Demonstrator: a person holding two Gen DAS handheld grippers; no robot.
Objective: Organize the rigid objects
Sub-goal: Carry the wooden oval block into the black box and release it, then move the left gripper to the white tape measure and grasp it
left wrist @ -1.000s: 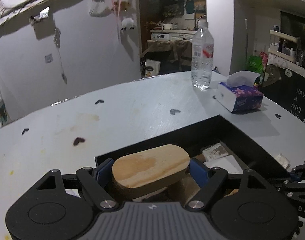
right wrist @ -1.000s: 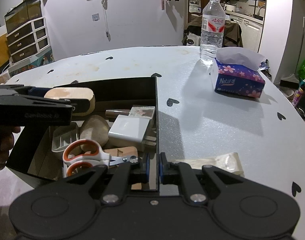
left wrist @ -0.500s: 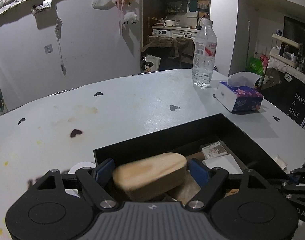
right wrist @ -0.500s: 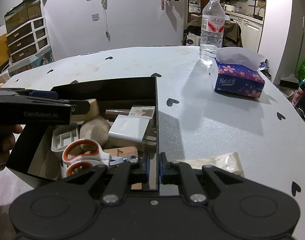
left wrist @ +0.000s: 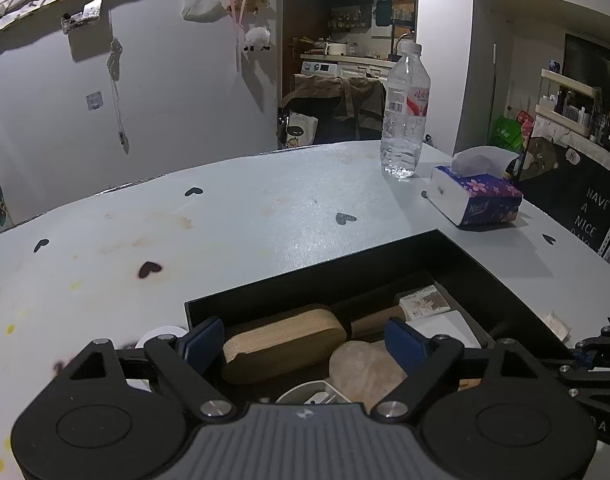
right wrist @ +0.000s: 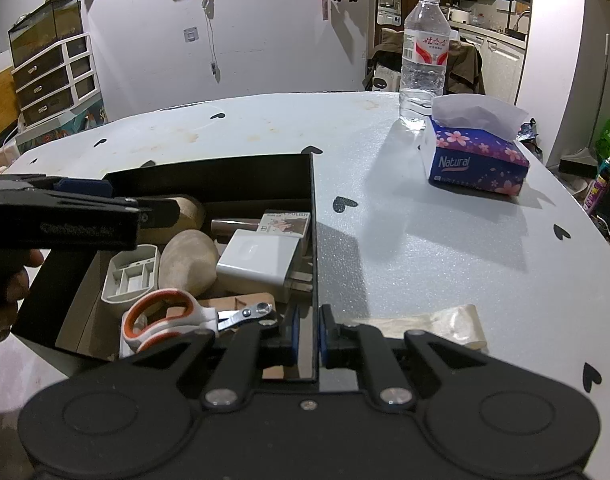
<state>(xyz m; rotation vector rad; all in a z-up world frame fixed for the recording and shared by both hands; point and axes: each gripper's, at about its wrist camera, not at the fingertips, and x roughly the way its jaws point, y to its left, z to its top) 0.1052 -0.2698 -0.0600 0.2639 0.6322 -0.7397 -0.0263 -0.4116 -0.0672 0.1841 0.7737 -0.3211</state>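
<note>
The left gripper tilts downward, its jaws spread wide and just now opening further, both blue pads clear of anything. The right gripper also angles down, its 2 jaws nearly closed, clamping a thin black wall.

Our left gripper: black linkage, grey ribbed housing, silver screws, blue pads.
Our right gripper: black body, blue pads, silver screws.
</note>
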